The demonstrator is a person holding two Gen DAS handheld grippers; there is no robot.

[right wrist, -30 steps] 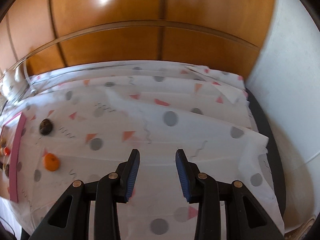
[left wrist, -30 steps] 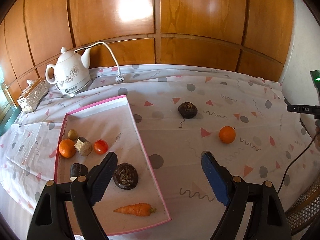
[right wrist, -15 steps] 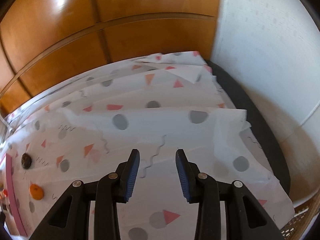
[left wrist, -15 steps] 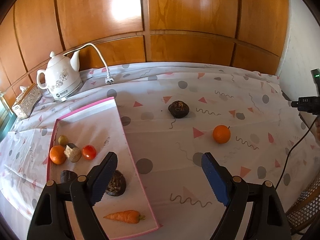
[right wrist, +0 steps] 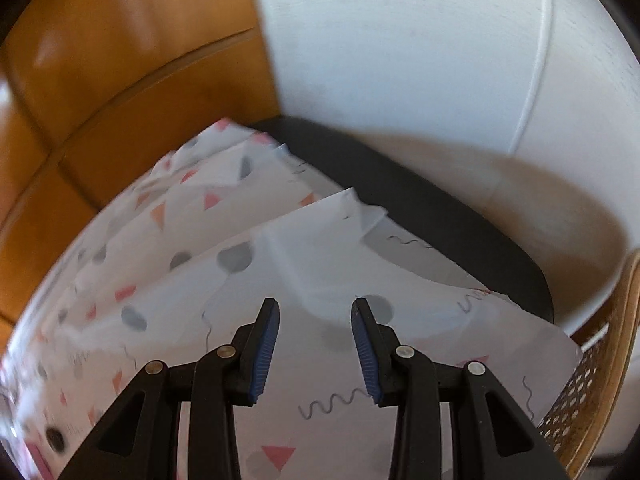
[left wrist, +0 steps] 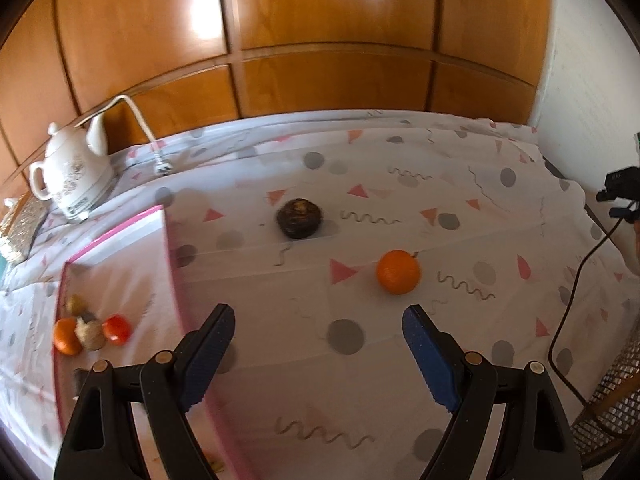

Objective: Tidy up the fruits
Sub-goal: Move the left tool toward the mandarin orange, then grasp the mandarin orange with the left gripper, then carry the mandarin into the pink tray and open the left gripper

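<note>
Surface: patterned tablecloth covered the table; wood panelling behind, white wall at right.
Left side: white kettle; pink-edged tray held a tomato and small fruits.
Middle: dark fruit, then orange, both on the cloth outside the tray.
Left gripper: spread wide, empty.
Right gripper: narrowly parted, empty.
Change: tray had slid leftward in the left view; the right view had swung toward the wall.
</note>
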